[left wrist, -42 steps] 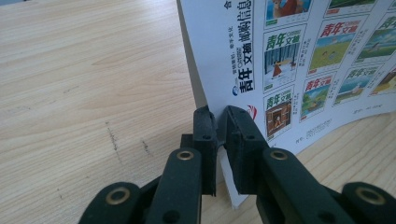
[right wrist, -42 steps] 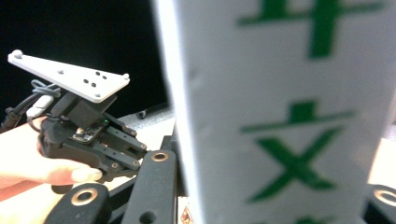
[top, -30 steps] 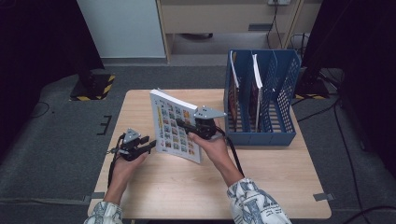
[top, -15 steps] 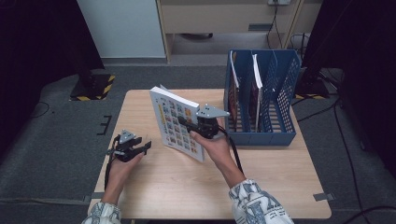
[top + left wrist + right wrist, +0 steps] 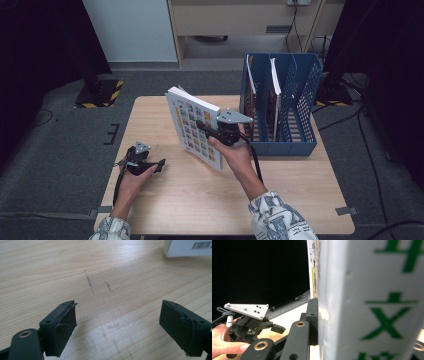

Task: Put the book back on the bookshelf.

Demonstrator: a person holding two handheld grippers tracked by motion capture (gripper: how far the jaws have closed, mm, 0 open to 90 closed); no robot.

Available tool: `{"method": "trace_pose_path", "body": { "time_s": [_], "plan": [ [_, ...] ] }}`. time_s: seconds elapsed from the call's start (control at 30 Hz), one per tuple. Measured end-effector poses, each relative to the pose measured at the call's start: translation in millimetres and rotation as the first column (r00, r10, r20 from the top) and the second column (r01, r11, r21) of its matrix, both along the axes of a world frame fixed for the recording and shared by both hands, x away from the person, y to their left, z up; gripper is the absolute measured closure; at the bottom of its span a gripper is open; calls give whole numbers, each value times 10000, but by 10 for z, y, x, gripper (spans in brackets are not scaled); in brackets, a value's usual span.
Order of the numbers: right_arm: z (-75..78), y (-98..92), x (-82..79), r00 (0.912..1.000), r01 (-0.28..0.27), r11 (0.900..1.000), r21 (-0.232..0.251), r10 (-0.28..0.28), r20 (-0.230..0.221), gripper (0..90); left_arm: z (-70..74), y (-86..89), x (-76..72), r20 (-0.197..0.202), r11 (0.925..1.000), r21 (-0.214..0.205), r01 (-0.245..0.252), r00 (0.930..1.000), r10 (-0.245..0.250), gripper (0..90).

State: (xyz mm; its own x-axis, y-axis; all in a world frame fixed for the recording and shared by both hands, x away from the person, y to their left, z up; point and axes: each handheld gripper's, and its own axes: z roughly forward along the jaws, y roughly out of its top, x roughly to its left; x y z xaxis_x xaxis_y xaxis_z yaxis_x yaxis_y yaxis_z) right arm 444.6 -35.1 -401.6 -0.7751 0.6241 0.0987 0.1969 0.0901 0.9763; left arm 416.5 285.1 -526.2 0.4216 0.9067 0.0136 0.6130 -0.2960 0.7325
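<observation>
A thick book (image 5: pixel 195 125) with a cover of small coloured pictures is tilted up off the wooden table (image 5: pixel 200 195), and my right gripper (image 5: pixel 206 128) is shut on its edge. In the right gripper view the book's white spine with green characters (image 5: pixel 372 300) fills the right side, one pad (image 5: pixel 313 320) pressed against it. My left gripper (image 5: pixel 159 165) rests low over the table's left part, apart from the book. Its jaws have just been opening and stand wide (image 5: pixel 117 325), with bare wood between them. A white corner of the book (image 5: pixel 187 247) shows beyond.
A blue file rack (image 5: pixel 280 107) with upright dividers stands at the table's back right and holds a few thin books. It is close behind my right hand. The left gripper (image 5: pixel 249 322) and its hand appear in the right gripper view. Dark floor surrounds the table.
The left gripper let go of the book, drew back toward the left front and opened. The right gripper tilted the book up steeper and carried it slightly right.
</observation>
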Motion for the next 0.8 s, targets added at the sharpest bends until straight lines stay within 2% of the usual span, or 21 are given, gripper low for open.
{"method": "trace_pose_path", "body": {
  "time_s": [0.23,0.63,0.8],
  "plan": [
    [20,-50,-2,9999,98,9999,-32,-98,33,739,-28,-8,4,-115,9999,72,-126,9999,127,76],
    [83,-185,-22,9995,290,9996,11,-290,110,738,-76,-51,7,-292,9994,338,41,9996,-31,71],
    [100,-238,-31,9994,347,9994,64,-348,93,739,-84,-52,8,-298,9995,323,63,9995,-54,66]
  ]
}}
